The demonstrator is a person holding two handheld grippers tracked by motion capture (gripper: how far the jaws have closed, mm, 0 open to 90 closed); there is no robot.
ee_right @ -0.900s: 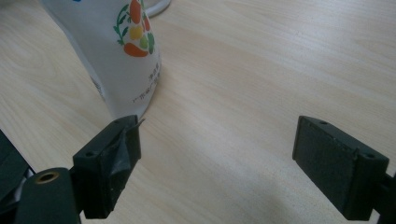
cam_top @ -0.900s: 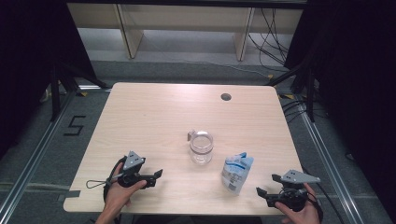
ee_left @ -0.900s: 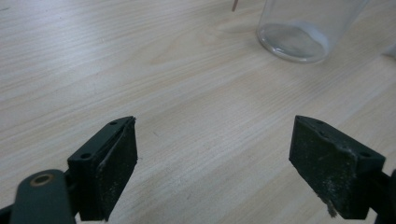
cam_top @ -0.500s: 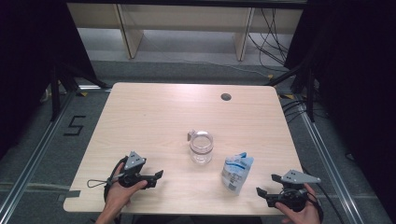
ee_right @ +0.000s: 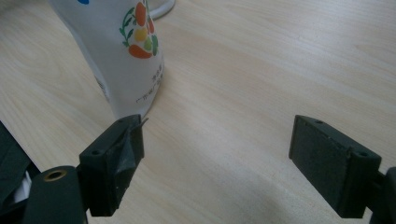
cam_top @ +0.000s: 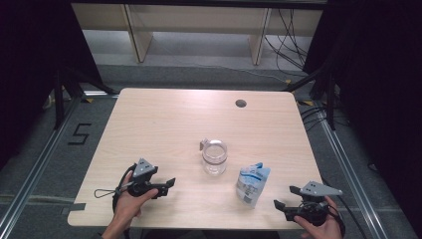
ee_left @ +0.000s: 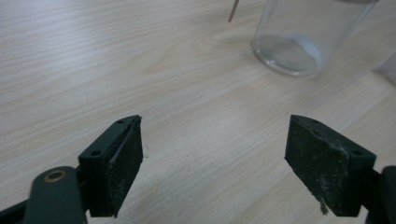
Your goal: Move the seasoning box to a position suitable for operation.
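We note the white pouch (cam_top: 252, 183) standing on the table (cam_top: 164, 124), just ahead of the right gripper (cam_top: 288, 197), beside its one finger (ee_right: 114, 163); jaws wide, nothing between. The glass jar (cam_top: 214, 157) stands ahead of the left gripper (cam_top: 169, 185), apart from its fingers (ee_left: 112, 168); jaws wide, nothing held.

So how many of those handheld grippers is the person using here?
2. The left gripper is over the table's near-left part, and the right gripper is at the near-right edge, beside the white pouch. Both have open fingers.
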